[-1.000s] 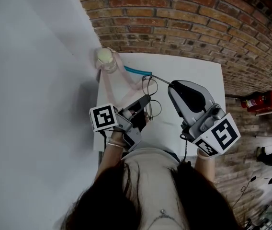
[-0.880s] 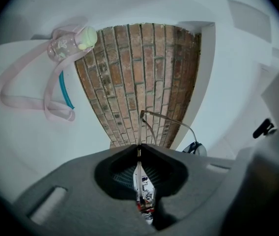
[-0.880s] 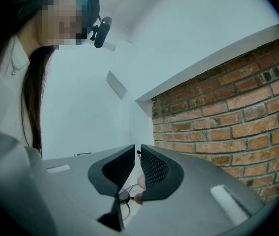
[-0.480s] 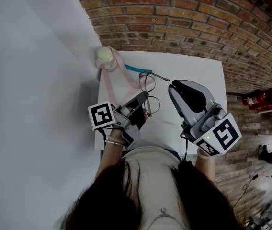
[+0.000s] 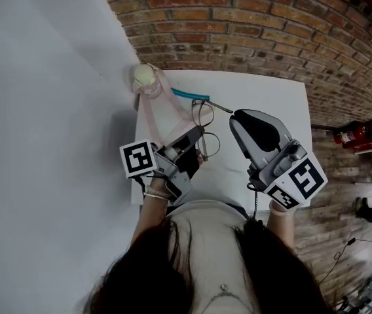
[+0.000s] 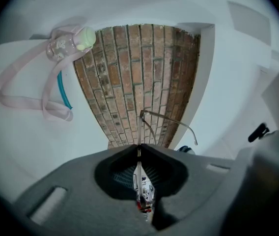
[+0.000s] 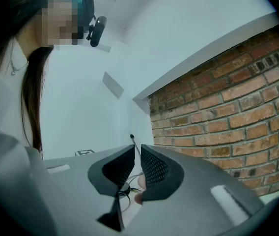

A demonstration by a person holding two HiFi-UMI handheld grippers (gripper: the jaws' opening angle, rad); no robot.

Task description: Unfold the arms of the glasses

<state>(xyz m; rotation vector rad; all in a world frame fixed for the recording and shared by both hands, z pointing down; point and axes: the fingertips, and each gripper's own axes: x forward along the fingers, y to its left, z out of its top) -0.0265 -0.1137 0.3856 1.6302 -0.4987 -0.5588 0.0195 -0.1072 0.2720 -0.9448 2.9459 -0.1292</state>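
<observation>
Glasses (image 5: 205, 124), thin wire frame, held above the white table (image 5: 264, 90) in front of me. My left gripper (image 5: 198, 136) has its jaws closed on the frame's edge, seen pinched between them in the left gripper view (image 6: 139, 149); one temple arm (image 6: 171, 124) stands swung out to the right. My right gripper (image 7: 136, 151) has its jaws parted by a narrow gap, with the tip of a temple arm standing in that gap. Beyond: a clear bottle (image 5: 144, 79) with a pink strap (image 6: 12, 100), a teal strip (image 5: 189, 94), and a brick surface (image 5: 251, 25).
</observation>
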